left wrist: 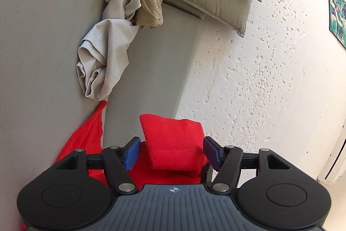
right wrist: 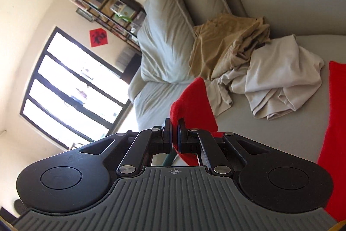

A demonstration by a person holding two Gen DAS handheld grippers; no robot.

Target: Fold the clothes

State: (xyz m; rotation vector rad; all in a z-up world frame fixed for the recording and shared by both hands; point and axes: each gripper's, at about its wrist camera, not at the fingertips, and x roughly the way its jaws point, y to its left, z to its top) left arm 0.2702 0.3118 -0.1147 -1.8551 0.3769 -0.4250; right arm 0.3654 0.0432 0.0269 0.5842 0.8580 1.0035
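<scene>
Red cloth (right wrist: 192,105) is pinched by the right gripper (right wrist: 175,133) and lifted off the sofa (right wrist: 281,140), apparently so a fold can be drawn; a doubled part sits between the spread, unclamped fingers of the left gripper (left wrist: 170,153)

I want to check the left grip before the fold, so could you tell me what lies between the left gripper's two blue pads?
In the left wrist view, a folded part of the red garment sits between the open left gripper's blue pads, not yet clamped.
</scene>
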